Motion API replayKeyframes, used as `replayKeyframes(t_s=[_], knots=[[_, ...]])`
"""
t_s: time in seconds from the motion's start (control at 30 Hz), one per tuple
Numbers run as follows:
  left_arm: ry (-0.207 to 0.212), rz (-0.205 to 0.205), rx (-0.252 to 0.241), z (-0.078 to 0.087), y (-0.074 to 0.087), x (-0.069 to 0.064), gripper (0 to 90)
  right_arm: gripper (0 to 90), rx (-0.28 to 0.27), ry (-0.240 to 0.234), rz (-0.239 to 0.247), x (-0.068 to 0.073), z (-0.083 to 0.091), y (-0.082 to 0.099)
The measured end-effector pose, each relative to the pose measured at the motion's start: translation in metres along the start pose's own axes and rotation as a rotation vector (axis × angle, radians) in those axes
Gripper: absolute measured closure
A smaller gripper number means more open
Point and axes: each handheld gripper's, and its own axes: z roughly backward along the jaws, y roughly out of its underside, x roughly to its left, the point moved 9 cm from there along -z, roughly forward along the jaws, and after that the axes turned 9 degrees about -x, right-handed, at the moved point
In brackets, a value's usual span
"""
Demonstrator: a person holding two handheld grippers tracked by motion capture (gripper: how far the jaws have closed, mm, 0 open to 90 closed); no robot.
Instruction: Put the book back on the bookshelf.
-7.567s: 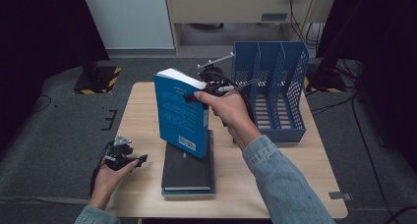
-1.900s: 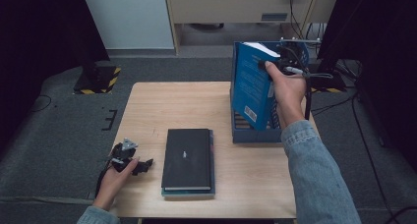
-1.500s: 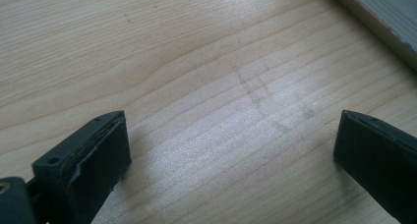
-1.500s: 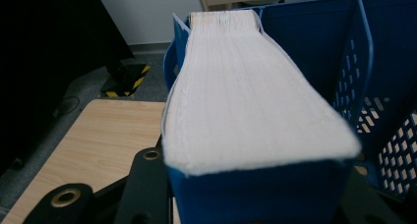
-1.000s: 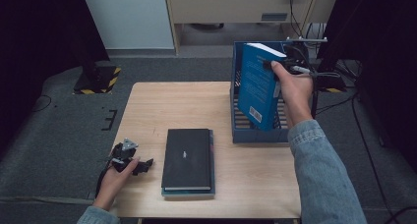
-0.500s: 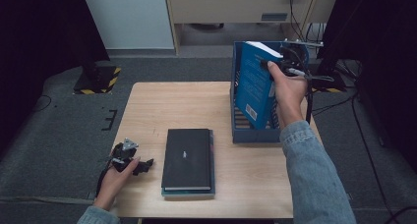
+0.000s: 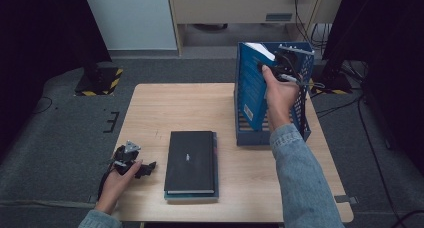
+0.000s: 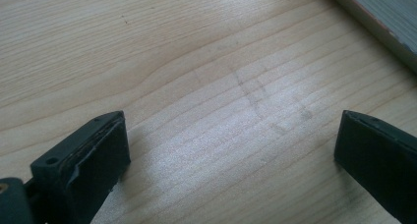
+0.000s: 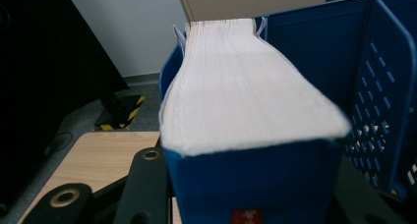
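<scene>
High view and 2 gripper views. The right gripper (image 7: 274,67) pinches a thick blue book (image 7: 251,86) near its top edge; in the right gripper view its 2 black jaws press on either cover, with the white page block (image 9: 246,91) running away between them. The book stands upright but slightly tilted in the leftmost compartment of the blue file rack (image 7: 304,113), whose perforated divider (image 9: 388,101) lies just to the right of the jaws. The left gripper (image 7: 131,164) rests on the wooden table (image 7: 165,108), jaws spread wide with only bare wood between them. A black book (image 7: 191,160) lies flat just beyond its fingertips, atop another book.
</scene>
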Motion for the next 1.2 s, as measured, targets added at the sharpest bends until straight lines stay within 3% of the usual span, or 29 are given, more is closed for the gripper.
replayKeyframes(t_s=[0.1,0.17,0.57,0.9,1.2], knots=[[0.000,0.000,-0.001,0.000,0.000,0.000,0.0,60.2,-0.003,0.005,0.004,0.000,-0.003,0.003],[-0.001,0.000,-0.005,-0.001,0.000,0.000,0.0,60.2,-0.048,0.027,0.012,0.002,-0.006,0.005],[0.001,0.000,-0.007,-0.001,-0.001,0.000,0.0,60.0,-0.022,0.044,0.021,0.003,-0.024,0.028],[0.002,0.000,-0.007,-0.001,-0.001,0.000,0.0,59.9,-0.020,0.057,0.006,-0.003,-0.030,0.045],[0.004,0.002,-0.007,-0.002,-0.001,-0.001,0.0,59.5,-0.024,0.051,0.012,0.000,-0.028,0.047]])
